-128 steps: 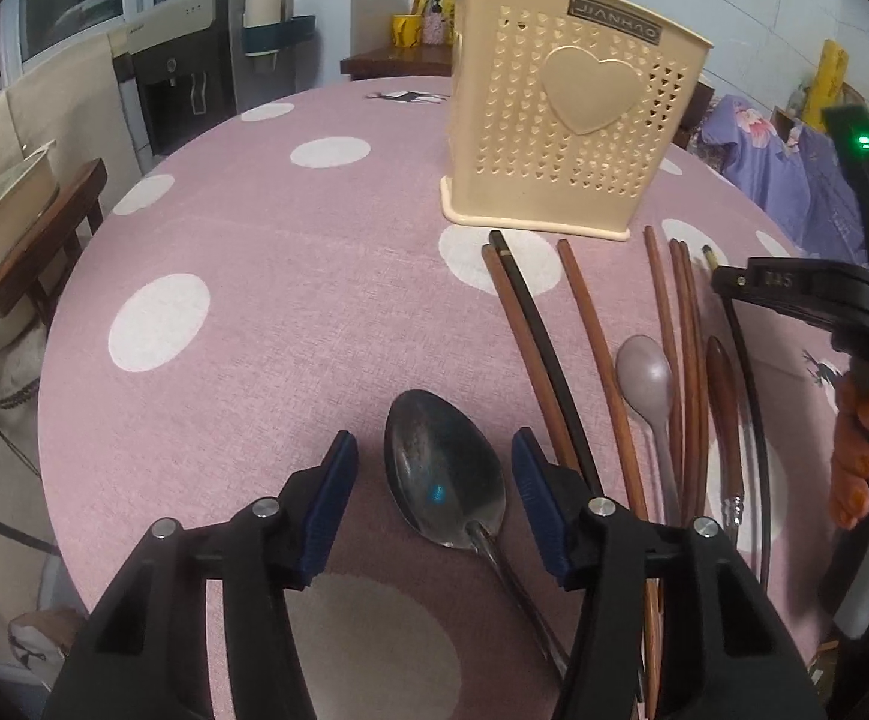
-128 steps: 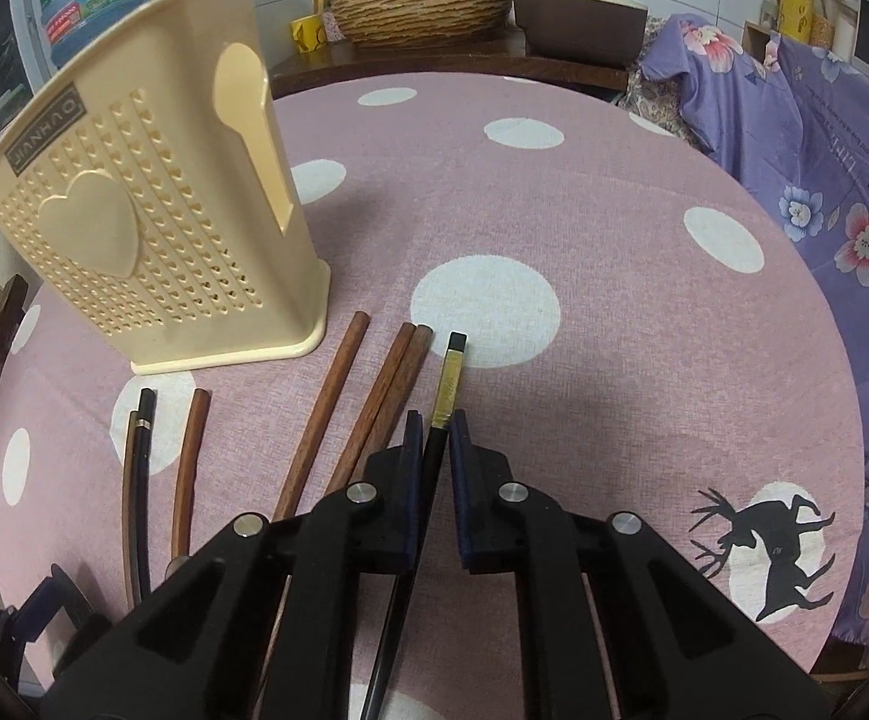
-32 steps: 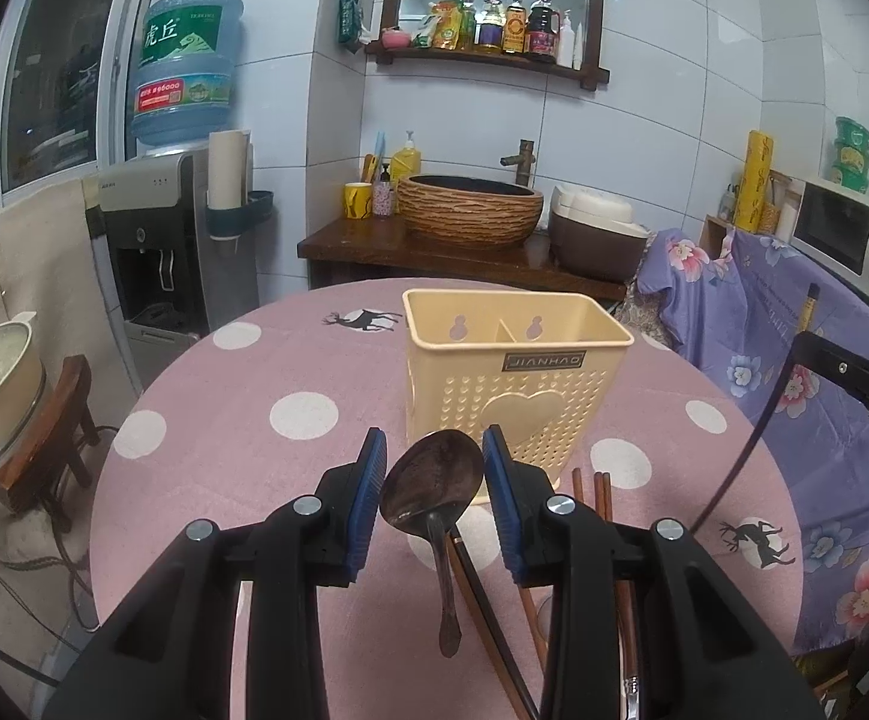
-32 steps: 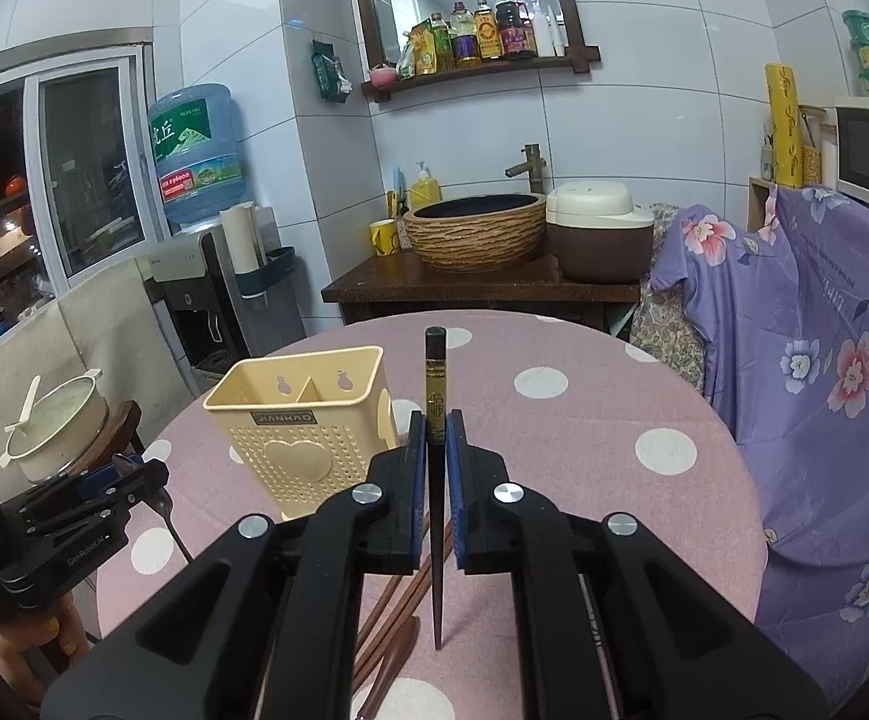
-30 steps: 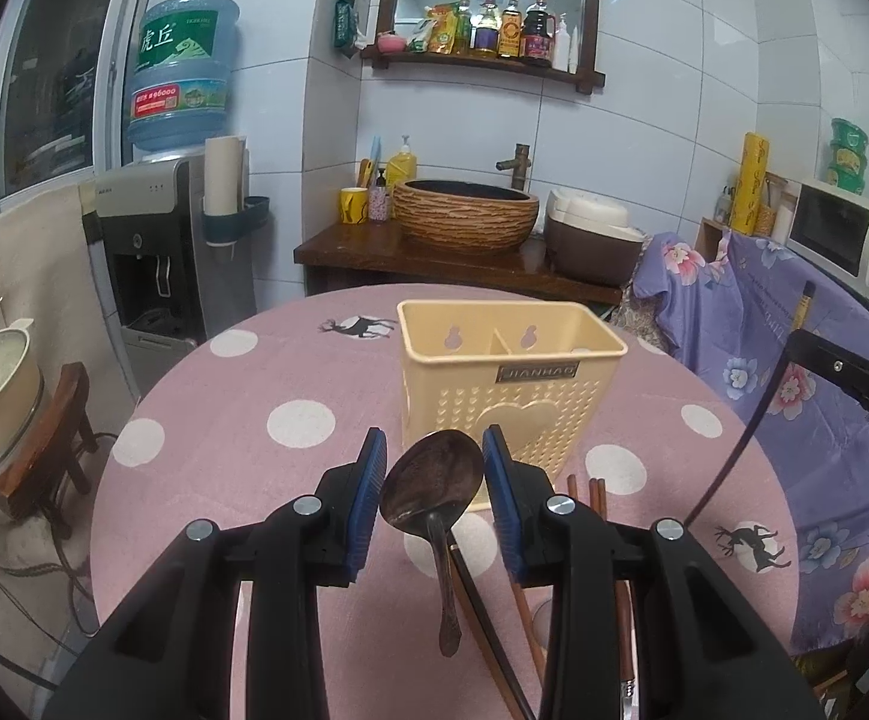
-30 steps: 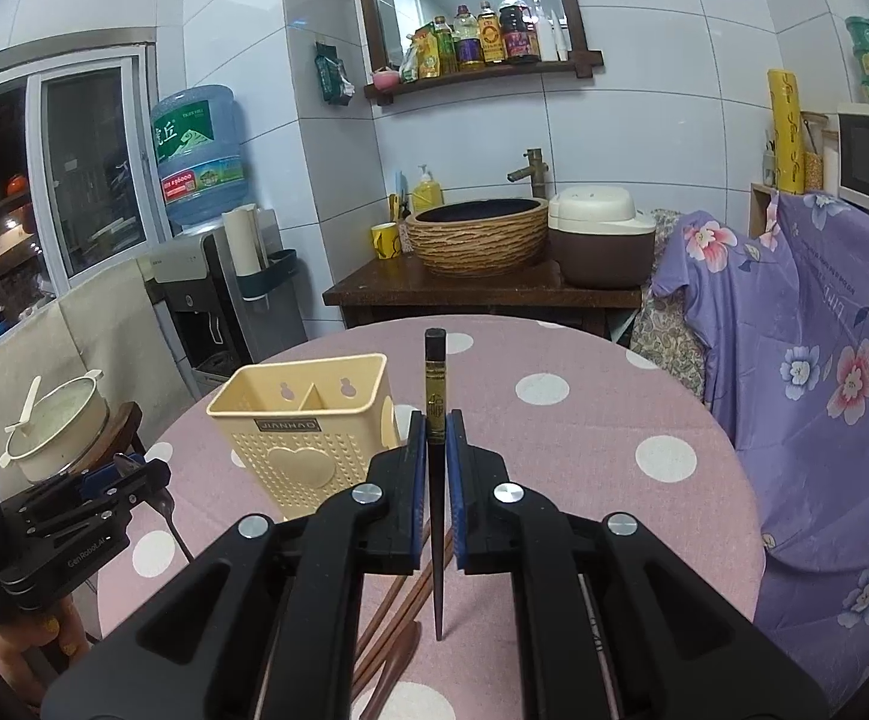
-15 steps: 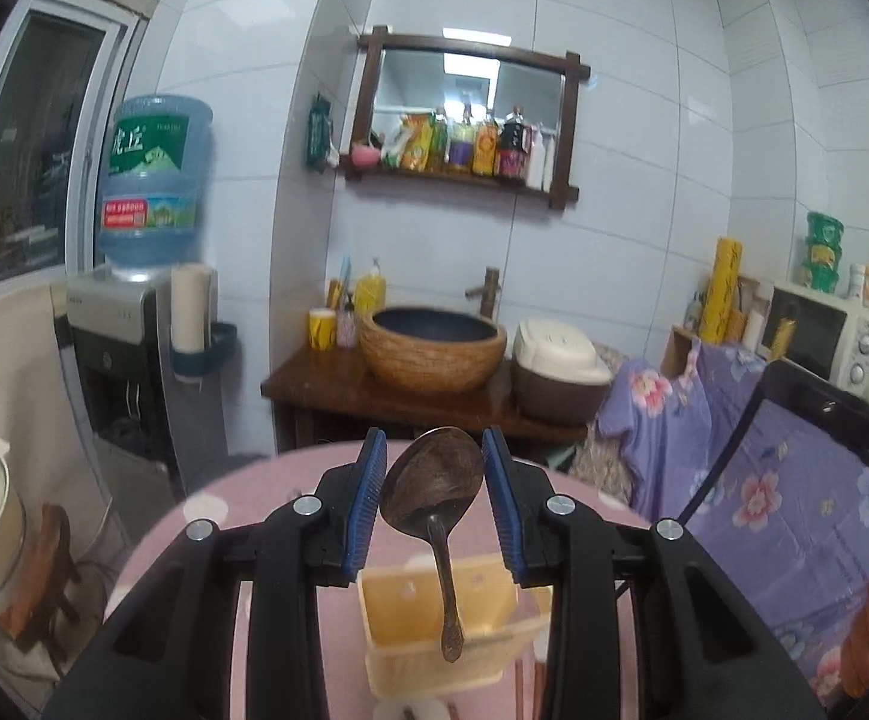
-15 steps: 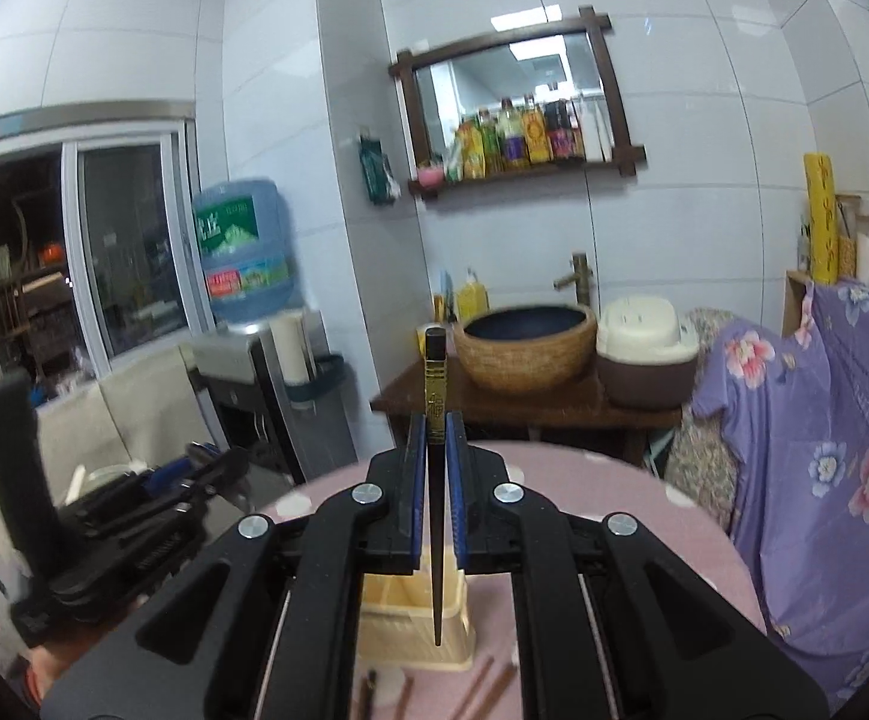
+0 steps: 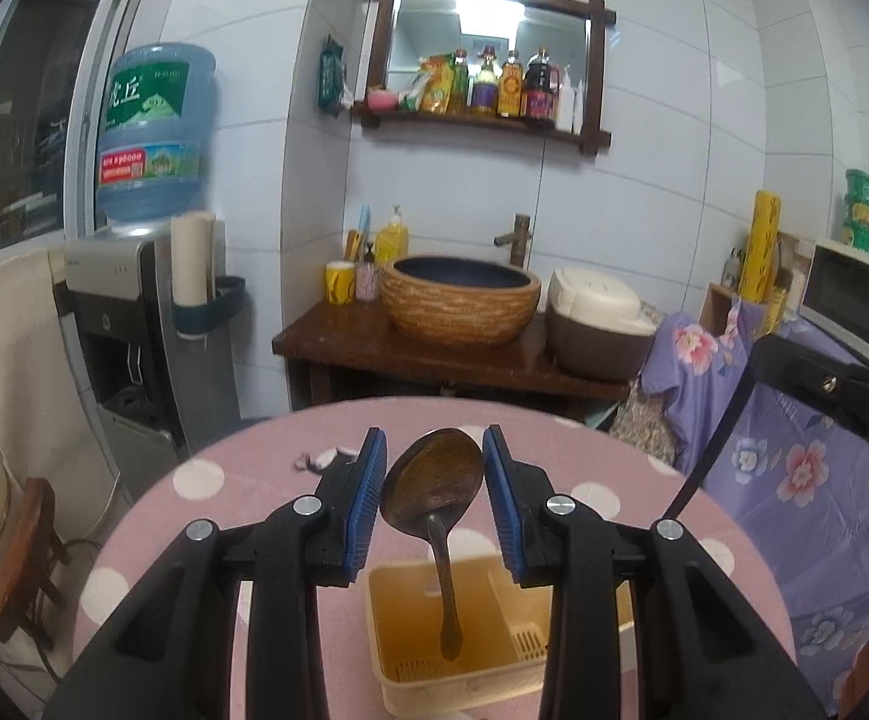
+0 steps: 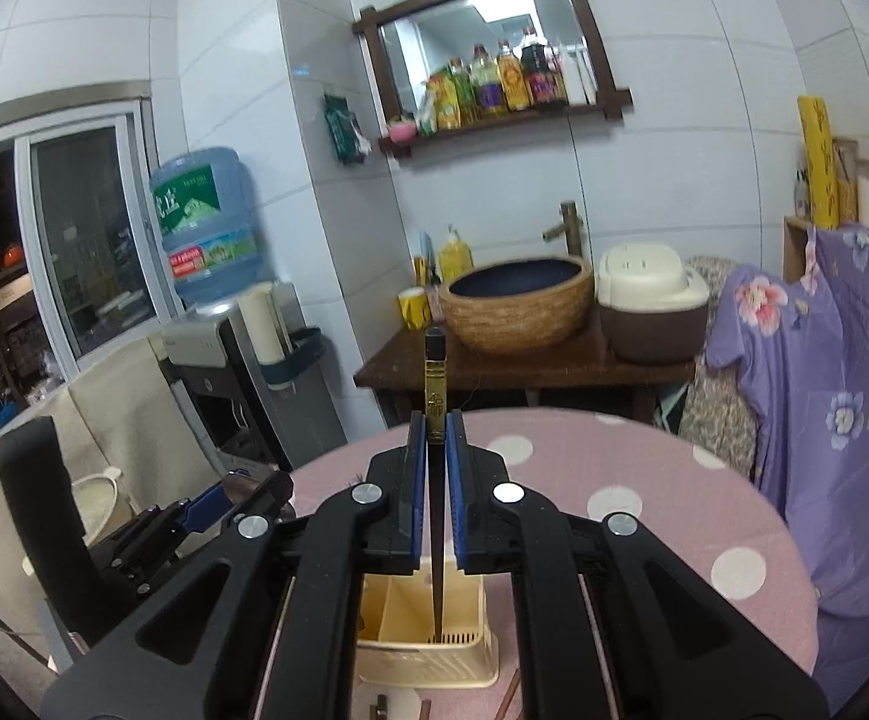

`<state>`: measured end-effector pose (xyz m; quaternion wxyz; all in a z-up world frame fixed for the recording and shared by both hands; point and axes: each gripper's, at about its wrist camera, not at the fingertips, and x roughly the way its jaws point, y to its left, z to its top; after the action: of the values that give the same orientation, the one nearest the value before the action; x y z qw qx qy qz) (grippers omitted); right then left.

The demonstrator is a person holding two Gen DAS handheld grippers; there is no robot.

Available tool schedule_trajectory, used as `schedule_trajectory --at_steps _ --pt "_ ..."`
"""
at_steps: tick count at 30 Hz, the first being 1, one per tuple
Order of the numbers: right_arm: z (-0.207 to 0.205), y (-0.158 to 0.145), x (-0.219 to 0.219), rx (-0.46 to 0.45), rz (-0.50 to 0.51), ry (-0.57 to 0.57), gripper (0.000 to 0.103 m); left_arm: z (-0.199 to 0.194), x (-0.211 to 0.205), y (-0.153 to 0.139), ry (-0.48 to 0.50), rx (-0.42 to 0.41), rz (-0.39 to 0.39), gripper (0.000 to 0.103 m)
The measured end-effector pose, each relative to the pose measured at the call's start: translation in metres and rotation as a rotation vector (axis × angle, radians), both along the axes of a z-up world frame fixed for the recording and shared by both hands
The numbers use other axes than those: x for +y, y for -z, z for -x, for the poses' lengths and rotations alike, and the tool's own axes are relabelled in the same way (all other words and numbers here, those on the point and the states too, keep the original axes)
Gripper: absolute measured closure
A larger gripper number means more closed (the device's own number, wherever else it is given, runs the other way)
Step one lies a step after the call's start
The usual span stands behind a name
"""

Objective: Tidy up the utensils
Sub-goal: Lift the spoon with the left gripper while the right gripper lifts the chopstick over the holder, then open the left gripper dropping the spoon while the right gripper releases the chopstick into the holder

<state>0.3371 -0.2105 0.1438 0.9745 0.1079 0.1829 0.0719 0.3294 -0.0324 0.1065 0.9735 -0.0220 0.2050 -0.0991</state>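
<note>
spoon (image 9: 434, 483) clamped in jaws, above holder (image 9: 401, 621)

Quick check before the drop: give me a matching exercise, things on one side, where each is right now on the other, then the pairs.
Things:
1. spoon
2. black chopstick
3. utensil holder
4. rice cooker

Places:
A. on the wooden counter by the basin
B. gripped by its bowl in the left gripper
C. on the pink table, below both grippers
D. upright in the right gripper

Pairs: 1-B, 2-D, 3-C, 4-A

holder (image 9: 497, 681) mouth: open from above | divider (image 9: 509, 603) splits it | table (image 9: 242, 516) around: bare
</note>
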Motion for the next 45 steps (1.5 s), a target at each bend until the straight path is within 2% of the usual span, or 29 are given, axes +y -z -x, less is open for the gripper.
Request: schedule_trajectory --at_steps 5,12,23,29,31,32,35,37,38,39,41,45 --pt "-0.009 0.027 0.000 0.059 -0.021 -0.006 0.095 0.000 -0.003 0.024 0.016 0.053 -0.018 0.069" --pt "-0.012 0.044 -0.001 0.095 -0.030 -0.014 0.096 -0.002 -0.009 0.045 0.022 0.087 -0.068 0.069" --pt "-0.013 0.050 -0.007 0.090 -0.025 0.014 0.095 -0.004 -0.011 0.060 0.018 0.114 -0.078 0.069" --pt "-0.012 0.051 -0.009 0.081 -0.019 0.022 0.095 -0.002 -0.013 0.062 0.019 0.101 -0.095 0.067" --pt "-0.011 0.050 -0.009 0.079 -0.021 0.021 0.095 -0.001 -0.012 0.061 0.015 0.098 -0.086 0.057" --pt "-0.011 0.050 -0.009 0.076 -0.021 0.021 0.095 0.000 -0.011 0.060 0.019 0.095 -0.075 0.056" --pt "-0.007 0.049 -0.007 0.063 -0.001 0.021 0.090 0.010 -0.009 0.054 0.029 0.076 -0.052 0.040" --pt "0.000 0.049 -0.007 0.047 -0.002 0.020 0.068 0.021 -0.007 0.049 0.023 0.046 -0.050 0.031" --pt "0.004 0.048 -0.008 0.033 -0.009 0.021 0.063 0.026 -0.006 0.046 0.022 0.033 -0.047 0.030" --pt "0.008 0.047 -0.009 0.022 -0.011 0.024 0.060 0.032 -0.005 0.044 0.025 0.023 -0.041 0.027" --pt "0.016 0.046 -0.010 0.008 0.002 0.028 0.059 0.042 -0.002 0.041 0.021 0.008 -0.032 0.023" --pt "0.037 0.049 -0.018 -0.009 -0.001 0.041 0.047 0.067 0.008 0.041 0.003 -0.011 -0.028 0.012"
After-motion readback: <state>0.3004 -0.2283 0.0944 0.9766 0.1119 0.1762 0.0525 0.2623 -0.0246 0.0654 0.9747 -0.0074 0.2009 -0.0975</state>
